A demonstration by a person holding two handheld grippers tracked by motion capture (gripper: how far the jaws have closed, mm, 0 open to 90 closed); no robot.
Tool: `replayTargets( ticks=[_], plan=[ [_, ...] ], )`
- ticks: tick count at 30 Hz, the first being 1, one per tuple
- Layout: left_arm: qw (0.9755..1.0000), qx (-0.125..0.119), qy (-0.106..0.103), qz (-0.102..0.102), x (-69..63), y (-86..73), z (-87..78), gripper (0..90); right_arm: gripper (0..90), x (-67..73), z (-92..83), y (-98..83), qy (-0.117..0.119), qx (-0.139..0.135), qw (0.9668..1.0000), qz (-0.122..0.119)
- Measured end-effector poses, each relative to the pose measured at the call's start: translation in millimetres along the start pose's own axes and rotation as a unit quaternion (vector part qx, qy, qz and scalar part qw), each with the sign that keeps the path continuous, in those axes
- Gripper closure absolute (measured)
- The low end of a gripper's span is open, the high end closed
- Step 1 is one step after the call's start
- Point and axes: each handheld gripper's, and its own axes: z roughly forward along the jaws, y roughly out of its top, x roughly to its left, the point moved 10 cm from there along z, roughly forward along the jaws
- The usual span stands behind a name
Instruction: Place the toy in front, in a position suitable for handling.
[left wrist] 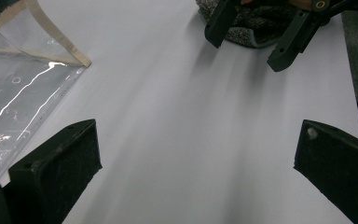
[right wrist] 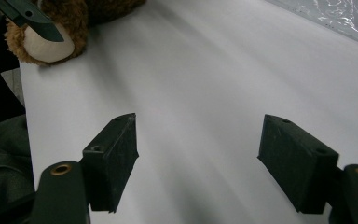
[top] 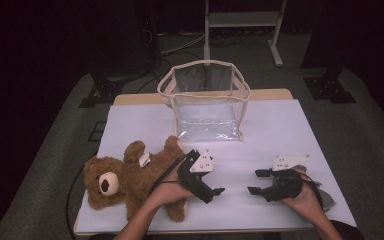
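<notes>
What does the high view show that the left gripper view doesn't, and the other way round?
High view alone: the whole teddy bear lying at the left gripper, the full upright shape of the clear bag, and the floor. Left gripper view alone: that gripper's own black jaws up close, wide apart with nothing between them. Shared: the white table cover, part of the bag, and the right gripper, jaws open.

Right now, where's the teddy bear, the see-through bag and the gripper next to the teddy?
teddy bear (top: 130, 182), high view, on its brown tummy.
see-through bag (top: 207, 107), high view, on its clear front wall.
left gripper (top: 215, 194), high view, between its open jaw tips.
</notes>
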Motion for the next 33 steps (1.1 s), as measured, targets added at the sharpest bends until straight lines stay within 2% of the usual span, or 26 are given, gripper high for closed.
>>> replayTargets(
  ticks=[4, 10, 14, 16, 22, 24, 26, 28, 29, 31, 33],
  plan=[
    [1.0000, -0.002, 0.001, -0.005, 0.5, 0.0, 0.6, 0.0, 26.6, -0.5, 0.6, -1.1, 0.002, 0.002, 1.0000, 0.003],
    [1.0000, -0.006, -0.003, -0.003, -1.8, 2.1, 0.0, 0.0, 26.5, 0.2, 0.2, -2.0, 0.005, 0.001, 1.0000, 0.005],
    [0.9998, -0.006, -0.014, 0.012, -7.7, 5.1, -4.2, 0.0, 26.5, 2.8, 0.2, -2.3, 0.006, 0.002, 1.0000, 0.003],
    [0.9998, -0.009, -0.016, 0.011, -9.2, 7.0, -5.8, 0.0, 26.5, 3.6, 0.3, -2.1, 0.007, 0.002, 1.0000, 0.001],
    [0.9993, -0.015, -0.019, 0.030, -14.6, 14.2, -16.9, 0.0, 26.5, 7.3, 1.9, -2.2, 0.011, 0.004, 0.9999, -0.002],
    [0.9990, -0.015, -0.021, 0.035, -16.6, 15.4, -21.3, 0.0, 26.5, 7.3, 1.7, -2.3, 0.019, 0.003, 0.9998, 0.004],
    [0.9984, -0.014, -0.022, 0.050, -19.2, 16.4, -27.9, 0.0, 26.6, 7.8, 0.8, -1.0, 0.032, -0.002, 0.9994, 0.015],
    [0.9982, -0.017, -0.026, 0.050, -19.9, 17.3, -33.5, 0.0, 26.6, 7.1, 0.2, -0.6, 0.032, -0.002, 0.9994, 0.016],
    [0.9979, -0.012, -0.022, 0.059, -17.5, 16.1, -40.1, 0.0, 26.6, 7.2, 0.8, -0.5, 0.035, -0.002, 0.9992, 0.017],
    [0.9980, -0.015, -0.020, 0.059, -15.7, 16.0, -43.4, 0.0, 26.6, 7.4, 1.0, -0.6, 0.036, 0.000, 0.9992, 0.017],
    [0.9980, -0.023, -0.018, 0.056, -12.3, 15.9, -53.5, 0.0, 26.6, 9.2, 2.7, -1.1, 0.035, 0.003, 0.9993, 0.014]
  ],
)
